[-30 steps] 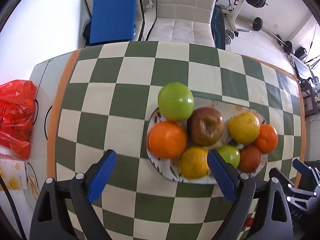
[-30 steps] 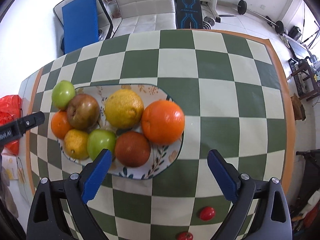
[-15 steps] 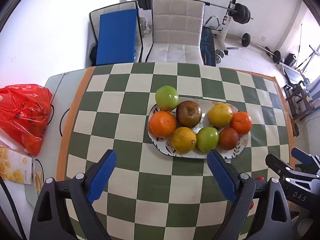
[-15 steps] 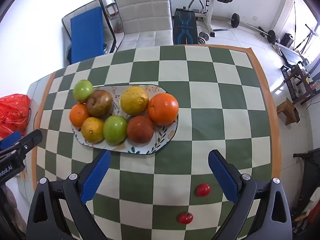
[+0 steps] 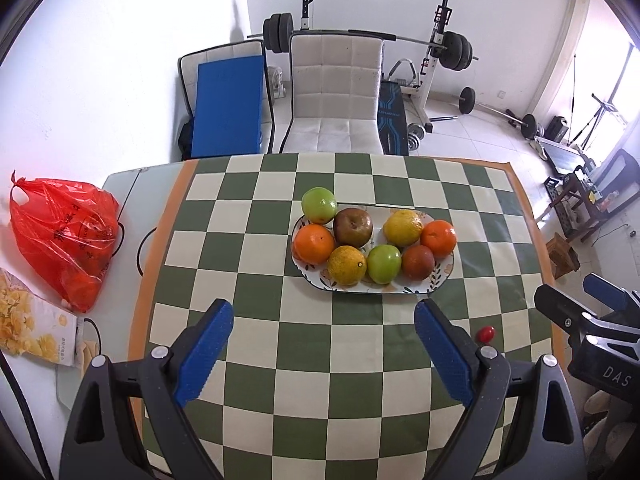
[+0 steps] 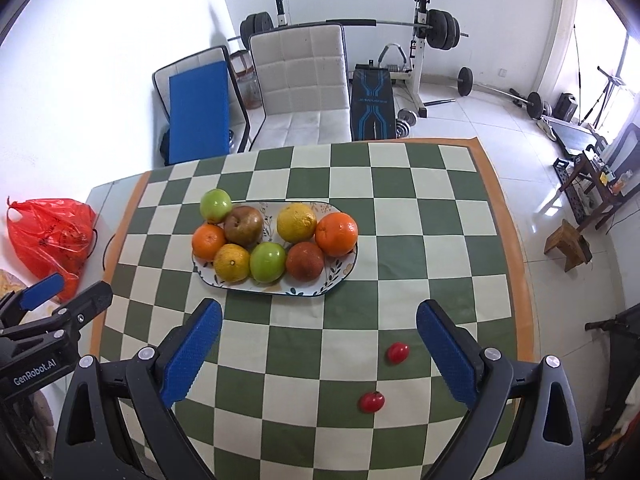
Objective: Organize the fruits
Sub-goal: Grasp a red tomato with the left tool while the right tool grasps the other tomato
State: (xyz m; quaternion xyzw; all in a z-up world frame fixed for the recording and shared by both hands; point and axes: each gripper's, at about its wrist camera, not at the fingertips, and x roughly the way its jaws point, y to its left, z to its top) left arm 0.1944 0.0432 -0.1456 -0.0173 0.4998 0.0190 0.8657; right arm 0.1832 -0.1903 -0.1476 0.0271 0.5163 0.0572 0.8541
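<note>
Left gripper (image 5: 324,344) spread wide, holding nothing, low in frame. Fruits piled on oval plate (image 5: 400,289) at frame centre, checkered tablecloth (image 5: 248,240) beneath. Right gripper (image 6: 320,344) likewise gaping, unloaded; two cherry tomatoes (image 6: 397,352) lower right.

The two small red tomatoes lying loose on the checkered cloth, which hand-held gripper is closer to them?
Right. The right hand-held gripper hangs open just above the two tomatoes, which lie between its fingers. The left hand-held gripper sits farther left; only one tomato shows past its right finger.
</note>
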